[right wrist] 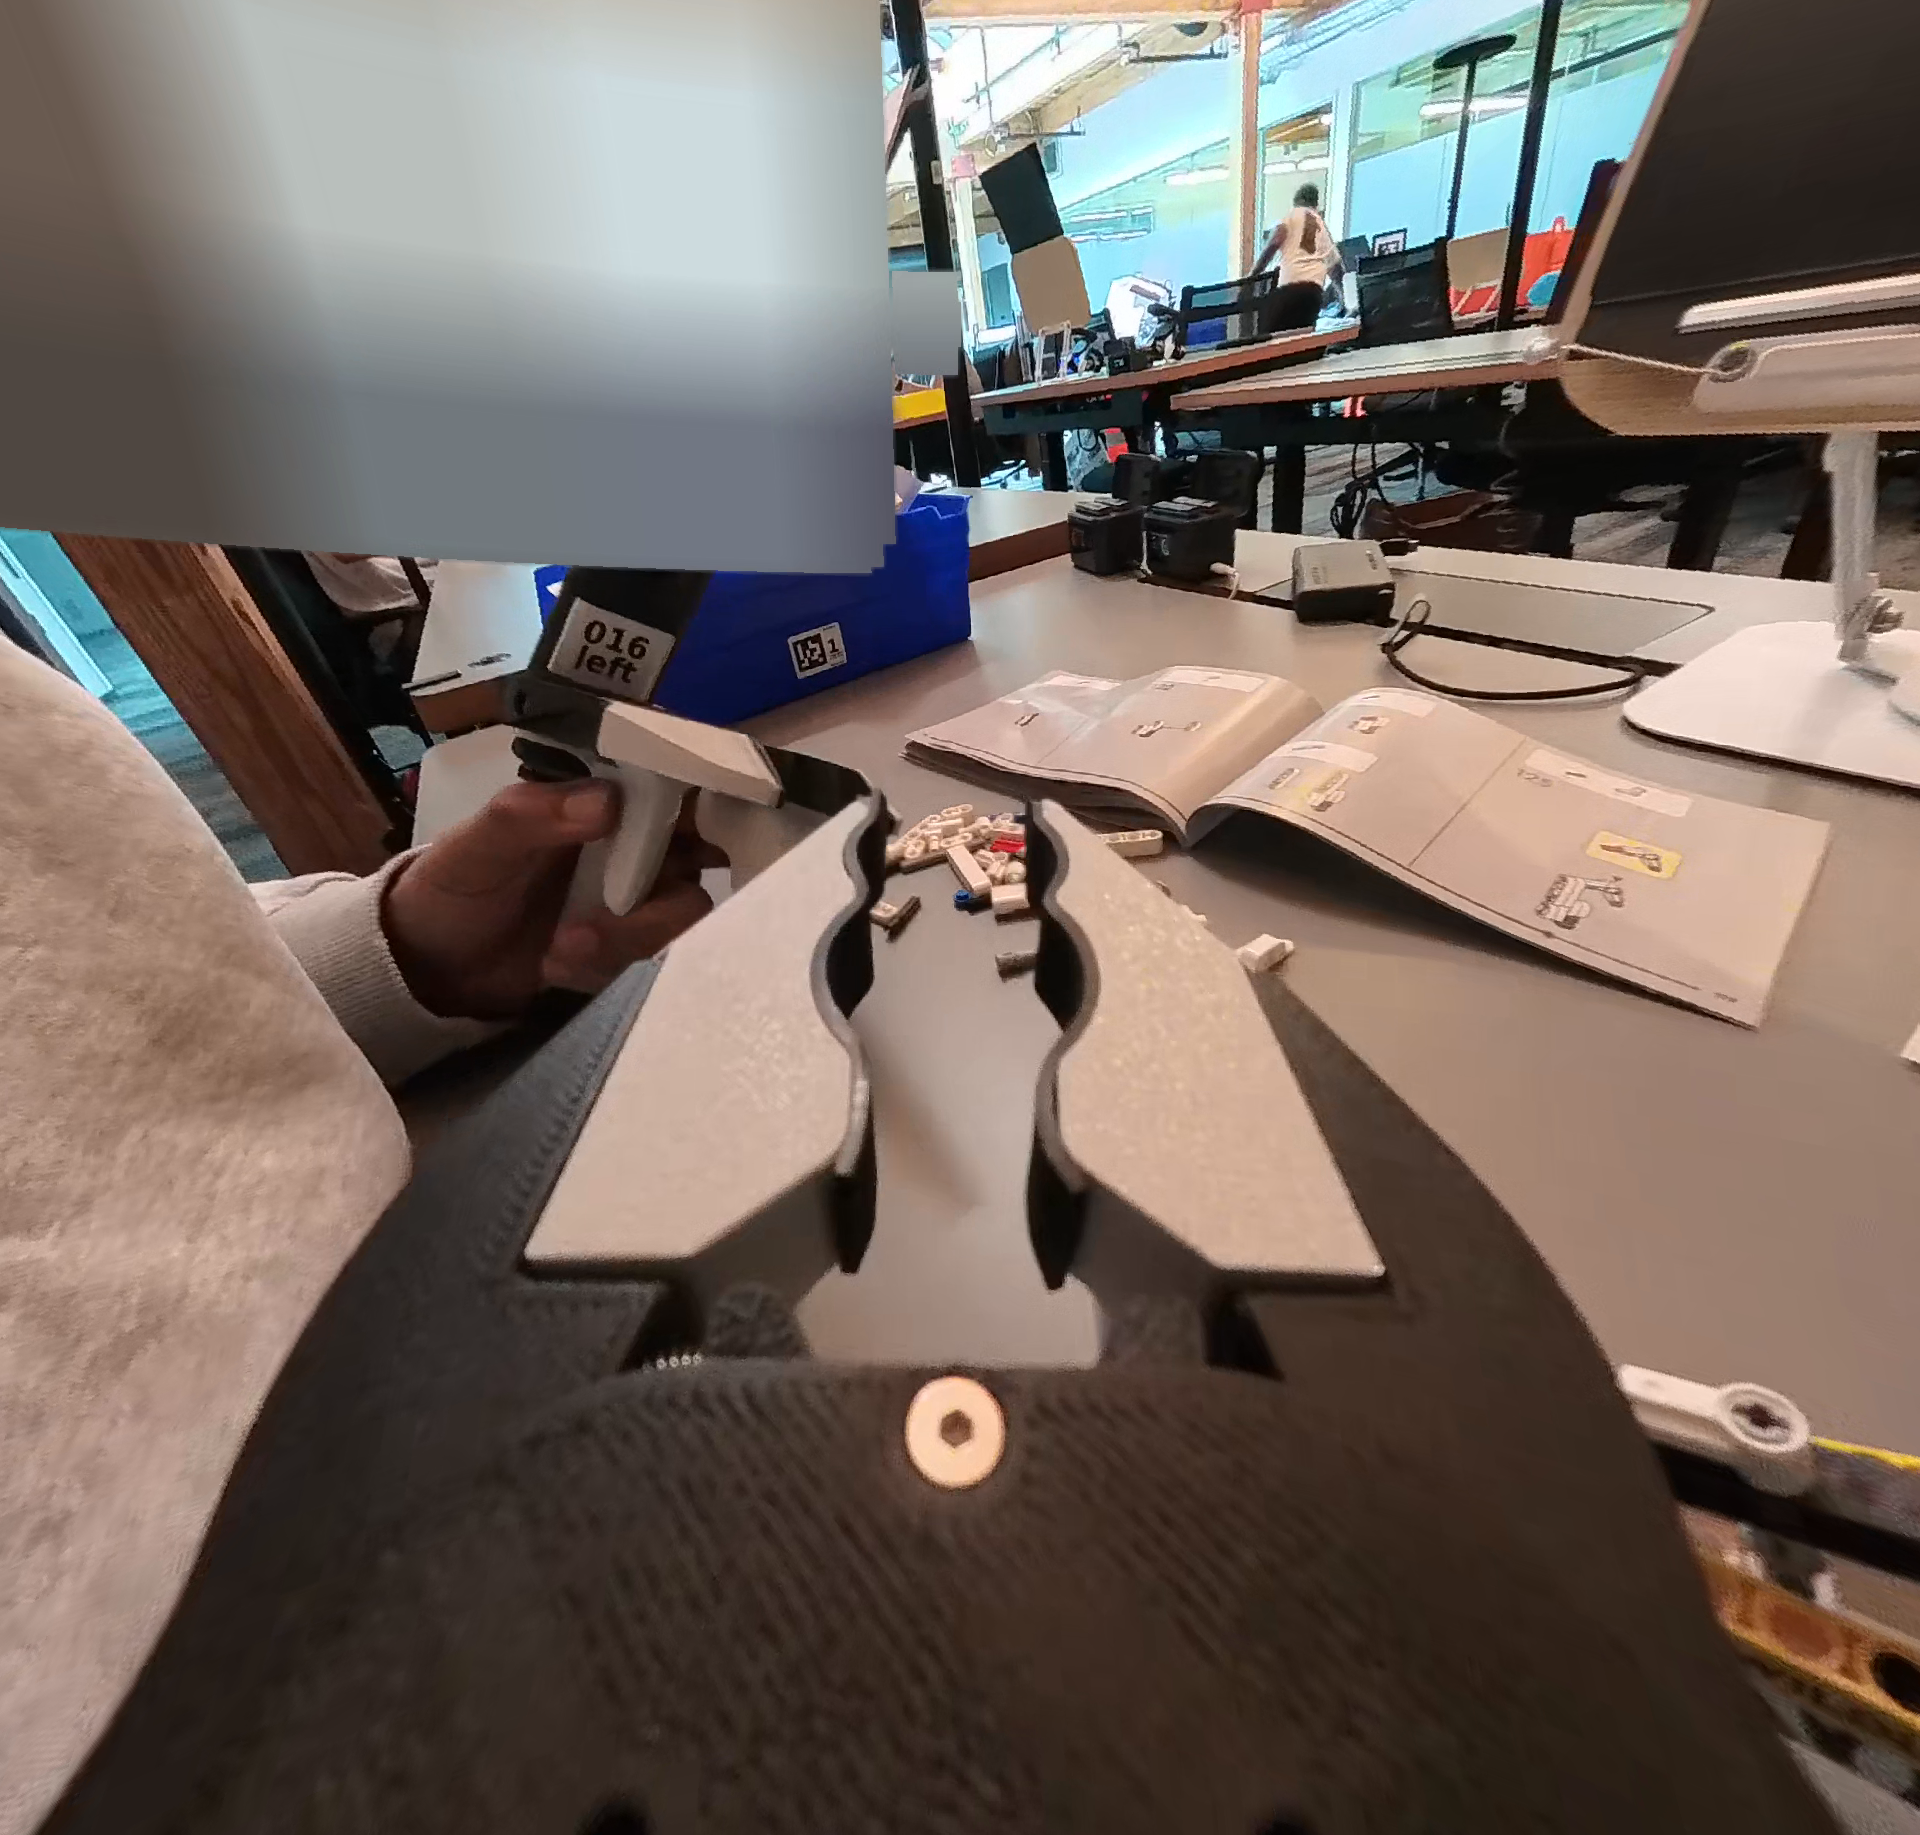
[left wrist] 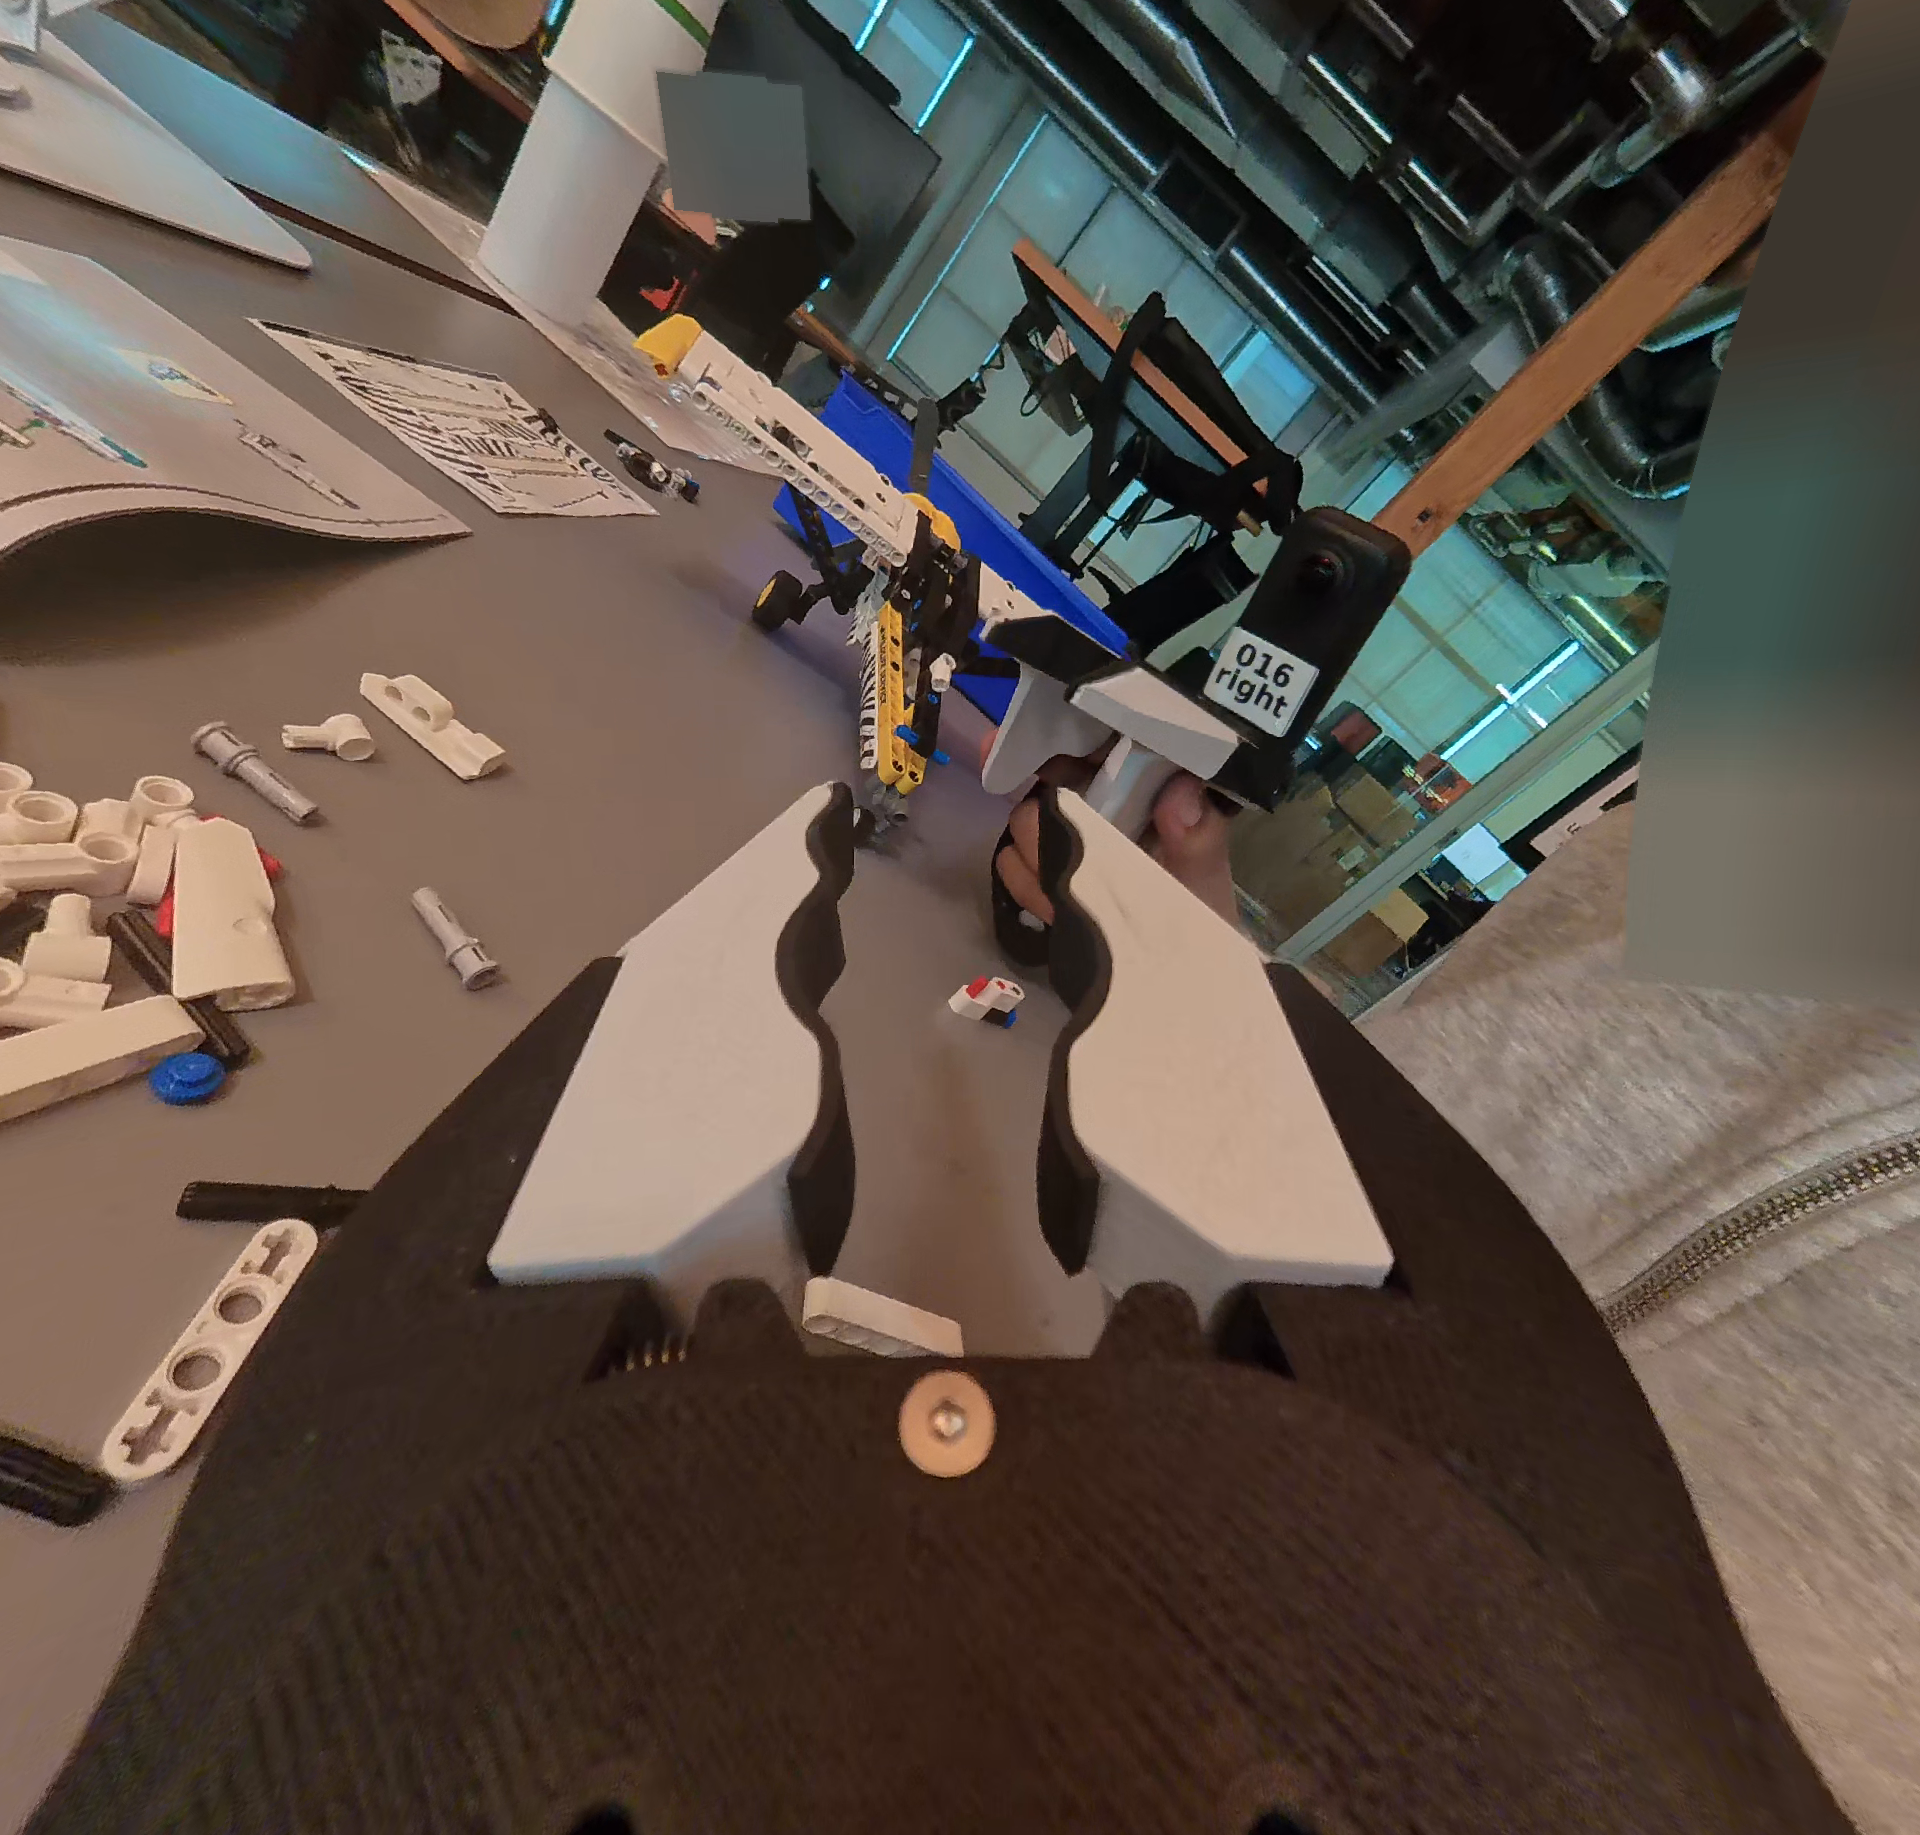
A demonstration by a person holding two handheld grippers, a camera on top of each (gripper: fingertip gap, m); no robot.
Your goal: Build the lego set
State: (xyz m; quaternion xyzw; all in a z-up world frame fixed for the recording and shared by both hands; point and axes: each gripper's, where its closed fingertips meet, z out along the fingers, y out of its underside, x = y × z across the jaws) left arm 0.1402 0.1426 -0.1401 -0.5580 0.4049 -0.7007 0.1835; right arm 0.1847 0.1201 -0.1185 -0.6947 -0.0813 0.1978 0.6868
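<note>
Lego model (left wrist: pixel 883 580) stands whole only in left view; left claw (left wrist: pixel 945 829) and right claw (right wrist: pixel 956 829) spread, empty.

lego model (left wrist: pixel 883 580): white-yellow, part-built, on table | loose pieces (left wrist: pixel 135 902): white, scattered nearby

The surface (left wrist: pixel 644 663) is plain grey. On it stands a model (left wrist: pixel 894 590) of white and yellow beams with blue pins and black wheels. Loose pieces (left wrist: pixel 125 881) are mostly white, with some grey pins, a red bit and a round blue one (left wrist: pixel 185 1077). Behind lies a bright blue bin (right wrist: pixel 790 601). The booklet (right wrist: pixel 1351 798) is pale grey with yellow patches. Each tool has silver-grey fingers (left wrist: pixel 686 1037) lined in black on a black ribbed body.
</note>
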